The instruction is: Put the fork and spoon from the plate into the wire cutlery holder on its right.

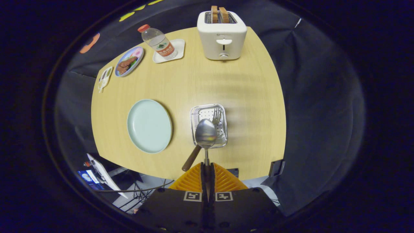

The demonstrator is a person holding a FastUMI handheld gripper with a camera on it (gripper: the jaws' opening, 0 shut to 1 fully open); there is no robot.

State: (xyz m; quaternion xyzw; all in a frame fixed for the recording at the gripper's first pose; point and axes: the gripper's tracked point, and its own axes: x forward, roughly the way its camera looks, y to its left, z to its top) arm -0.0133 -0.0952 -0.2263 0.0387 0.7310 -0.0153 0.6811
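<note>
A: Gripper view — gripper [207, 168] clamped tight on the spoon [205, 133] handle, bowl hanging over the wire cutlery holder [209, 125].

B: Fork [216, 117] already inside (handle sticking out); plate [149, 125] bare. Only lowering and letting go left.

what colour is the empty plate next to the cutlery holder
Pale mint green, plain, no pattern; the plate shows best in the gripper view.

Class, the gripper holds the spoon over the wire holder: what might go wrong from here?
The gripper pinches only the thin end of the spoon, so it may swivel or slip. The fork already leans in the holder; the spoon could knock it or tip the light holder.
</note>
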